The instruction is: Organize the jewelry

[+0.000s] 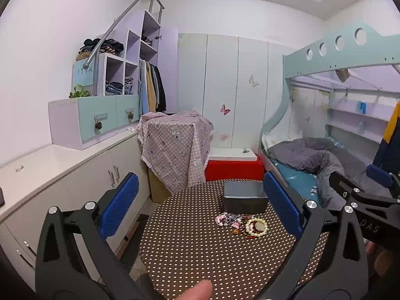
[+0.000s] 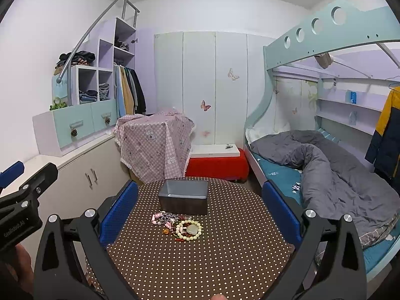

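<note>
Jewelry pile [image 2: 176, 226] on round dotted table [image 2: 200, 270]: cream bead bracelet [image 2: 189, 229] ringed around pale stone, pink and mauve beads [image 2: 162, 218] to its left, small red and amber bits at pile's near edge. Lay ahead of right gripper [image 2: 200, 206], between its two blue fingers [image 2: 118, 208] and a little left of midline, well apart from both pads. Open grey box [image 2: 184, 196] just behind pile, farther along the fingers, near side close to the beads; touching or not, could not tell. Inside of box looked bare so far as rim allowed.

Right gripper's fingers spread wide, nothing between them, tips over table's far half. Left gripper [image 1: 201, 206] likewise spread wide and empty. In left wrist view, jewelry [image 1: 241, 225] sat right of midline, nearer right finger [image 1: 282, 207] than left, with cream bracelet [image 1: 256, 227] at pile's right end and box [image 1: 245, 196] beyond, just inside that right finger's tip. Each gripper seen at edge of the other's view: right one at far right in left view, left one at far left in right view. Fingertip of a hand [image 1: 197, 290] at bottom edge of left view.

Past table: red bench [image 2: 217, 166] with white top, checked pink cloth [image 2: 152, 142] draped over something to its left, white cabinets [image 2: 82, 175] beyond left finger, bunk bed [image 2: 325, 162] with grey quilt beyond right finger.
</note>
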Demonstrator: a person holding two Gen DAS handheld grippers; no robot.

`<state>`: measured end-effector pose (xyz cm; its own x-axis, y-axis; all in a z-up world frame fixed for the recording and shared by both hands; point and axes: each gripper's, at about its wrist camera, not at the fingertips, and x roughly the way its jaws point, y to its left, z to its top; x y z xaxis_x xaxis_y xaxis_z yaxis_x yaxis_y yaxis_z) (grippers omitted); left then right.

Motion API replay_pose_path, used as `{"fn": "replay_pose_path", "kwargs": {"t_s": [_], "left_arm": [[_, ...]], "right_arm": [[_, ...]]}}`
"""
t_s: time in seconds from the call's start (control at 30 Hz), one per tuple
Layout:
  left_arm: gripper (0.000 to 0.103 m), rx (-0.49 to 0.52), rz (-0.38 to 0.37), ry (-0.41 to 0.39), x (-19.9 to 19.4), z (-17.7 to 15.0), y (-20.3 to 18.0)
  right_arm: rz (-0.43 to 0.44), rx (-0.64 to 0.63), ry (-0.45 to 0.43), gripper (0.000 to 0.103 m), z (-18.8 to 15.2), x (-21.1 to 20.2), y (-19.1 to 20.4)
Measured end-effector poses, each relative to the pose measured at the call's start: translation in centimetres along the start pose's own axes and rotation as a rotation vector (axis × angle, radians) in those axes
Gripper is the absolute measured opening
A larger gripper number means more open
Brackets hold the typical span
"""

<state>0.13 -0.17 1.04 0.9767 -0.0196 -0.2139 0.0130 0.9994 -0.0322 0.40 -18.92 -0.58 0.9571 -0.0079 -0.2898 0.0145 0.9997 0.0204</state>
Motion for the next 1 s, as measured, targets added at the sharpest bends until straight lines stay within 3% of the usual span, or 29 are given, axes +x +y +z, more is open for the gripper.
{"fn": "replay_pose_path", "kwargs": {"t_s": [1.0], "left_arm": [[0.097,0.000,-0.034,-0.003,3.9,-1.0,0.9]], "right_arm": [[0.010,-0.047,-0.006,0.096,1.1,3.0,0.9]]}}
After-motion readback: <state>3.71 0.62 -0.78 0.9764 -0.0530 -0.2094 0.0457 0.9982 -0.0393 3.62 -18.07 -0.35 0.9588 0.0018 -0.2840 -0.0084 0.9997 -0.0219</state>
